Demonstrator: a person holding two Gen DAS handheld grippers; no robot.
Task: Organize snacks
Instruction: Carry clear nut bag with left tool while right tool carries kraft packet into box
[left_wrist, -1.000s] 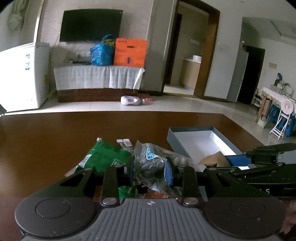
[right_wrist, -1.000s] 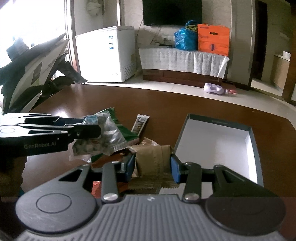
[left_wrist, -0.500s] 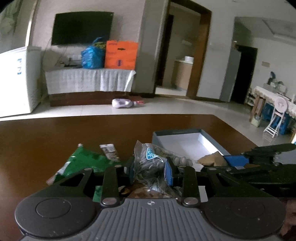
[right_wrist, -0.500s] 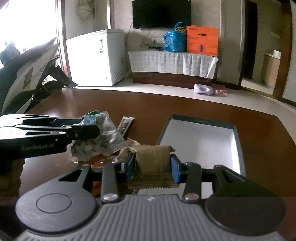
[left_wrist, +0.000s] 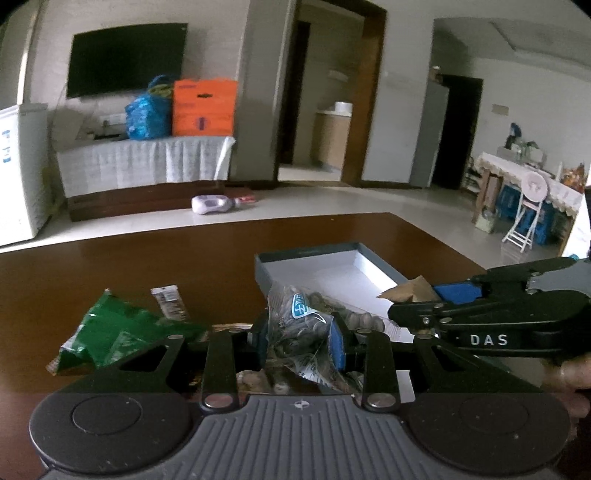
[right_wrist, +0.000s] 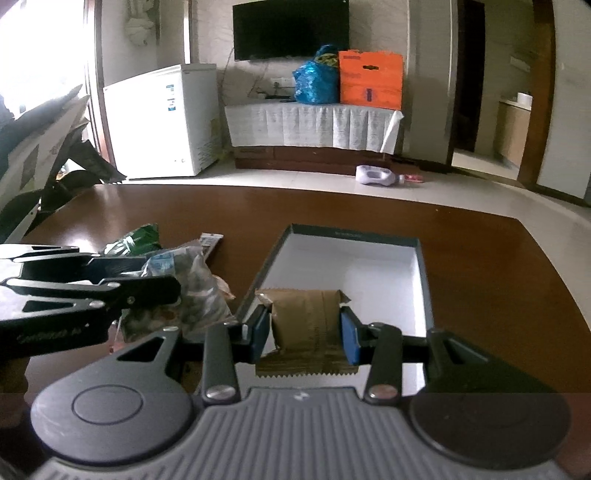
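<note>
My left gripper (left_wrist: 300, 338) is shut on a clear bag of nuts (left_wrist: 299, 325) with a blue label, held above the table just left of the open grey box (left_wrist: 277, 258). My right gripper (right_wrist: 306, 334) is shut on a brown snack packet (right_wrist: 306, 325) and holds it over the near end of the box (right_wrist: 354, 238), whose white inside shows. The right gripper (left_wrist: 413, 299) shows at the right of the left wrist view with the brown packet (left_wrist: 410, 290). The left gripper (right_wrist: 162, 284) and the nut bag (right_wrist: 192, 291) show at the left of the right wrist view.
A green snack bag (left_wrist: 110, 332) and a small dark bar packet (left_wrist: 170, 301) lie on the brown table (left_wrist: 110, 266) left of the box. The same green bag (right_wrist: 135, 240) and bar (right_wrist: 210, 242) show in the right wrist view. More wrappers lie under the left gripper.
Both grippers have moved right and forward with their packets. The brown packet now hangs over the box, and the nut bag has come up to the box's left edge.
</note>
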